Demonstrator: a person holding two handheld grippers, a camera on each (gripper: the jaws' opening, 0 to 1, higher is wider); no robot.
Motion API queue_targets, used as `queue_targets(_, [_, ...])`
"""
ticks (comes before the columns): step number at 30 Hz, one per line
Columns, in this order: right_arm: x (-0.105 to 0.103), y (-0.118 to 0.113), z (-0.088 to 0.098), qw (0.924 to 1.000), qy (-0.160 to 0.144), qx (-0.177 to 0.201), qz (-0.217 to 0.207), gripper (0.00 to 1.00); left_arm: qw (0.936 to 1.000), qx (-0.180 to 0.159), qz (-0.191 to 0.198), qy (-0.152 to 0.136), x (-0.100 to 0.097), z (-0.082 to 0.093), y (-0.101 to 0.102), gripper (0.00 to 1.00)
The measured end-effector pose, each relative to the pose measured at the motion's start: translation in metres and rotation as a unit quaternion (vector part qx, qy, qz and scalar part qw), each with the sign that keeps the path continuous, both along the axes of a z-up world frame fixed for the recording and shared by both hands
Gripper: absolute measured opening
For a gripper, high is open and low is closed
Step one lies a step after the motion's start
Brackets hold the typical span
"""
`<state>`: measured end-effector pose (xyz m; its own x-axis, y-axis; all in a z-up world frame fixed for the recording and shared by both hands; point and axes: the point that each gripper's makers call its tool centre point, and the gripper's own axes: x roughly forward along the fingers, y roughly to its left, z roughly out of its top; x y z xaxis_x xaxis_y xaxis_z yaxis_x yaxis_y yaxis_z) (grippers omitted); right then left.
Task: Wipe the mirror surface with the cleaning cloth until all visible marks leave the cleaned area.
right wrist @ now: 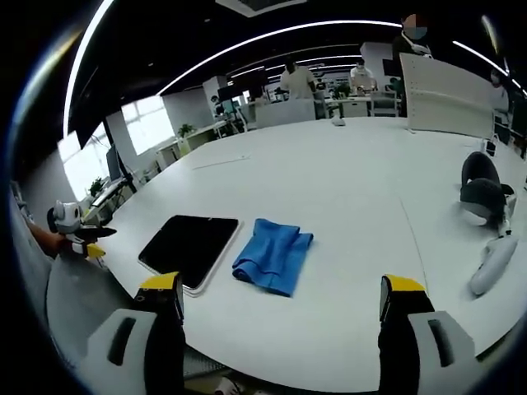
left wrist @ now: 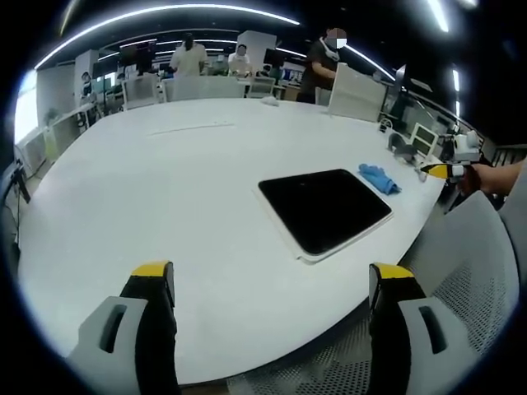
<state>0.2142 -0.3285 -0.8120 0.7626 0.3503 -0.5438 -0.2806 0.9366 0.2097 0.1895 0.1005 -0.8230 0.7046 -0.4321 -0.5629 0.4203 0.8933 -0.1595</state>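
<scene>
The left gripper hangs over the near edge of a large white table, its yellow-tipped jaws spread wide with nothing between them. Just ahead of it the mirror lies flat on the table top, a dark rounded rectangle with a pale border, and beyond the mirror's far corner sits the blue cleaning cloth, close to it but apart from it. At the right edge of the left gripper view the other gripper appears, held in a person's hand beside a grey mesh chair back. The right gripper is likewise opened wide and empty, poised above the table edge. From its side the cloth reads more clearly as a folded blue square lying just beside the mirror, between the mirror and the bare middle of the table. The right gripper view also shows a grey and white device near the table's right edge. Several people stand at desks far behind the table.
</scene>
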Motion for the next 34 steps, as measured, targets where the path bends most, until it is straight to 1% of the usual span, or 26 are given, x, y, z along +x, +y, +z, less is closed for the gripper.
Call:
queue_targets(4, [0.0006, -0.0011, 0.0012, 1.0, -0.002, 0.0, -0.002, 0.98, 1.0, -0.001, 0.0, 0.0, 0.0002, 0.0002, -0.0002, 0.98])
queue_targets(11, [0.0039, -0.0079, -0.0031, 1.0, -0.002, 0.001, -0.004, 0.98, 1.0, -0.001, -0.001, 0.001, -0.0006, 0.001, -0.0019, 0.98])
queue_targets(19, [0.0043, -0.0072, -0.0061, 1.0, -0.001, 0.001, 0.0, 0.98, 1.0, 0.0, -0.002, 0.001, 0.0, -0.0011, -0.0004, 0.98])
queue_targets(34, [0.0035, -0.0074, -0.007, 1.0, 0.001, 0.0, 0.002, 0.98, 1.0, -0.001, -0.004, 0.001, -0.0013, 0.0008, -0.0027, 0.98])
